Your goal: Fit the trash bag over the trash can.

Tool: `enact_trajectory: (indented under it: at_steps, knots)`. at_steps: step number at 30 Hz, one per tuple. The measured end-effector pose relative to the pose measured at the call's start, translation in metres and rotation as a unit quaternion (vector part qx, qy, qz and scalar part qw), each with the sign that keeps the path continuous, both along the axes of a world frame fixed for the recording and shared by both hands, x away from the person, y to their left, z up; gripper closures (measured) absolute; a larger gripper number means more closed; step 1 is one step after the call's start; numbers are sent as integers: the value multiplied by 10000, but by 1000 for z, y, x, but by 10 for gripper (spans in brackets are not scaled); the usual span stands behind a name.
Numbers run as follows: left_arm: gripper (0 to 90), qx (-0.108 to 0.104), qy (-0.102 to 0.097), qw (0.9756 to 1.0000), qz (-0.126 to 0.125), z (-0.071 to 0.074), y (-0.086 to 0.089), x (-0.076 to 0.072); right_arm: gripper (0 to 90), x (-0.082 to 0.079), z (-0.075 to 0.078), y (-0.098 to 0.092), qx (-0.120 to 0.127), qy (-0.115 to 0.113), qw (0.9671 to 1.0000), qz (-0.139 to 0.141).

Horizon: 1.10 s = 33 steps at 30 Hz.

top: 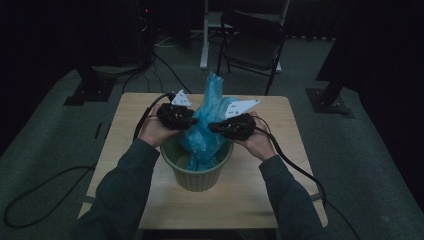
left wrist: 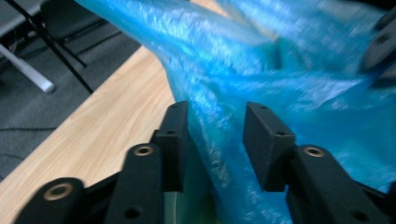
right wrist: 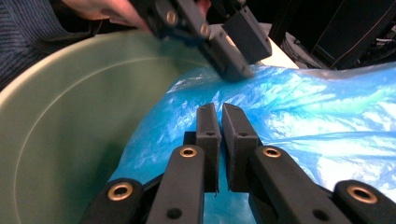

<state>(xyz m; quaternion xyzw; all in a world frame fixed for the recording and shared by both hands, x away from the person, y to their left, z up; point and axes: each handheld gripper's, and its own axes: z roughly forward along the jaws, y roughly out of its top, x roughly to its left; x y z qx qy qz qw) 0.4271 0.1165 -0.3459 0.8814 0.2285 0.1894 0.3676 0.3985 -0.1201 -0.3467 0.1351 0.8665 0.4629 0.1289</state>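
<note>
The crinkled translucent blue plastic bag (top: 207, 127) is standing half inside the round pale-green plastic bin (top: 196, 175) on the light wooden table (top: 125, 150), its long axis rising up and away from the person; the right gripper (right wrist: 219, 114) is pinching a fold of film with its jaws nearly together; the left gripper (left wrist: 215, 126) is gaping around a hanging pleat without pressing it, so the left hand, already straddling that pleat, probably only needs to close.

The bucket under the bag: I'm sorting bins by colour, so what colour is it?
Pale green bucket, plainest in the right gripper view.
</note>
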Motion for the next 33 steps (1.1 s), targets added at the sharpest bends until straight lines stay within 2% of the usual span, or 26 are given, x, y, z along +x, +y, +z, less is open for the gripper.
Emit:
enact_trajectory:
  at_steps: [1, 4, 5, 9, 12, 19, 22, 23, 27, 29, 32, 33]
  knots:
    - [580, 102, 66, 9999, 67, -3, -1, 3, 865, -1, 1, -1, 23, -27, 10000, 4]
    - [586, 105, 134, 9998, 55, -4, -2, 4, 866, -1, 2, -1, 50, -58, 10000, 29]
    - [680, 113, 136, 9998, 30, -4, -2, 4, 866, -2, 3, -2, 76, -75, 9999, 28]
    - [895, 246, 121, 9996, -7, -4, -4, 2, 867, -3, 3, -2, 94, -105, 9999, 57]
    - [900, 336, 22, 9994, -53, -4, -5, 0, 867, -4, 2, -1, 57, -111, 9999, 79]
    - [900, 132, -224, 9997, 9, 4, 2, -6, 823, -4, 0, -4, -96, -47, 9999, 111]
    - [900, 56, -298, 9995, 32, 6, 5, -8, 755, -3, 0, -6, -79, -15, 9999, 134]
    - [900, 46, -306, 9995, 34, 6, 6, -8, 684, -3, 1, -7, -7, -25, 9999, 105]
    - [900, 1, -332, 9994, 3, 7, 6, -9, 670, 0, 6, -10, 220, 25, 9998, -14]
    - [900, 5, -352, 9994, -28, 7, 5, -10, 689, 7, 11, -11, 434, 84, 9986, -295]
    - [900, 16, -374, 9993, -63, 7, 4, -11, 732, 14, 14, -11, 496, 122, 9970, -578]
    - [900, 16, -374, 9993, -63, 7, 4, -11, 732, 14, 14, -11, 496, 122, 9970, -578]
